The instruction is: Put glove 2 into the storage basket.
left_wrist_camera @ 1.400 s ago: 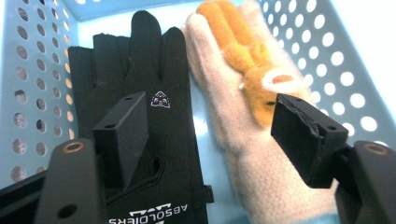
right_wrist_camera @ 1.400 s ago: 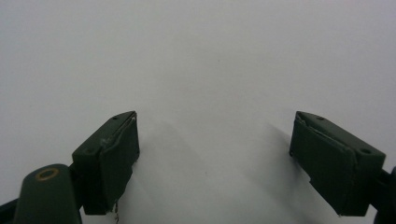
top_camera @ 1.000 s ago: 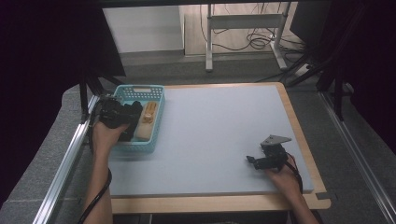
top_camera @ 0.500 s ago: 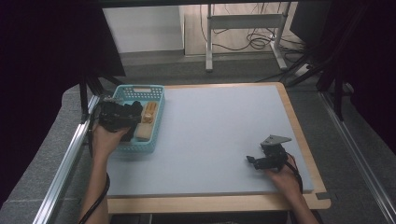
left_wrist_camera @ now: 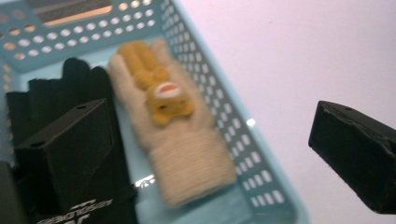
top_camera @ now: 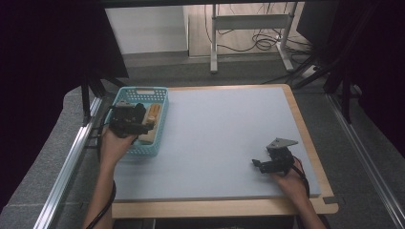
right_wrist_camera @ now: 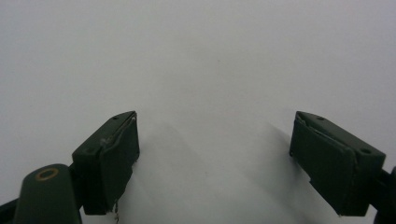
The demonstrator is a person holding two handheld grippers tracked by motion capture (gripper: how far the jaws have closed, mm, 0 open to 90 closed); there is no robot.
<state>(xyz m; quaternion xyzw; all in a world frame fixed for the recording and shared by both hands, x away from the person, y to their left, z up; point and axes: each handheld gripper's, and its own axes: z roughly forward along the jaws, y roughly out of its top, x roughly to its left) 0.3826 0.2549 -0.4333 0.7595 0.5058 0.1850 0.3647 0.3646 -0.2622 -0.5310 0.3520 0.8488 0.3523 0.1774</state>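
Note:
A beige knitted glove [top_camera: 151, 125] with a yellow rabbit on it [left_wrist_camera: 180, 140] lies in the blue basket [top_camera: 143, 89], beside a black glove [left_wrist_camera: 51, 93]. My left gripper [top_camera: 144, 125] hovers over the basket. Its jaws have just been opening and now stand wide apart [left_wrist_camera: 210, 140]; the beige glove lies loose below them, untouched by the pads. My right gripper [top_camera: 258, 164] rests low over the grey mat near its front right, open [right_wrist_camera: 215, 154] with nothing between its jaws.
The basket's perforated wall [left_wrist_camera: 224, 116] stands at the left edge of the grey mat [top_camera: 224, 133], which covers a wooden table. A metal rail [top_camera: 71, 157] runs along the left side. A desk frame and cables sit beyond the far edge.
The left gripper has shifted slightly over the basket, and more of the beige glove now shows beside it. The right gripper has not moved.

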